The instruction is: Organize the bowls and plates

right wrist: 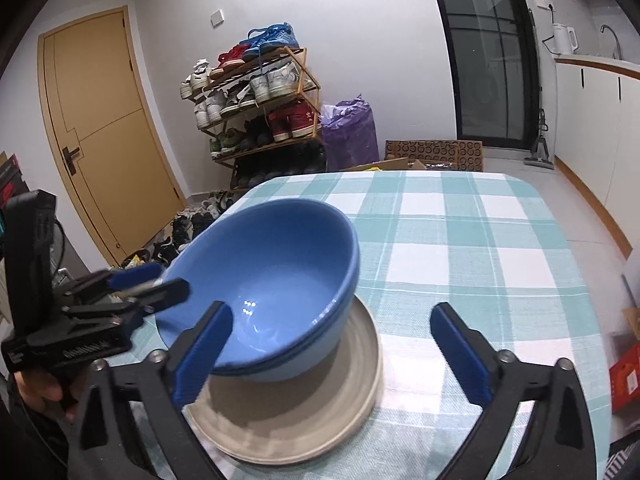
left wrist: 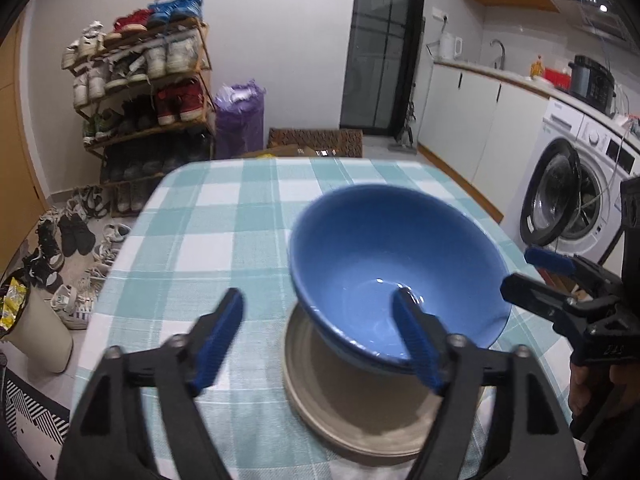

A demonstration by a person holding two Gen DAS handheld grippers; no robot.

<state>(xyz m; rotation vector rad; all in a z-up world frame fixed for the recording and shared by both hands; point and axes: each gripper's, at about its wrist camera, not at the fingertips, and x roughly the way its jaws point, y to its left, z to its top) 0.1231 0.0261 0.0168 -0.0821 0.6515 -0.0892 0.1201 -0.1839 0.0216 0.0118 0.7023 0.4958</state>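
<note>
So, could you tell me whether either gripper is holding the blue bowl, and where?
Nothing is held. Both the left gripper and the right gripper have open jaws; the bowl rests on the plate.

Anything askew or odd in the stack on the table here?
Yes: the blue bowls sit tilted and off-centre on the beige plate, their rim higher at the far side. Nothing is spilled or chipped. Both tongs stand open around them.

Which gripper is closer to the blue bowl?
It's close, but the left. The left gripper is open with one finger over the blue bowl's rim, the other outside. The right gripper is open too, one finger just in front of the bowl's side.
</note>
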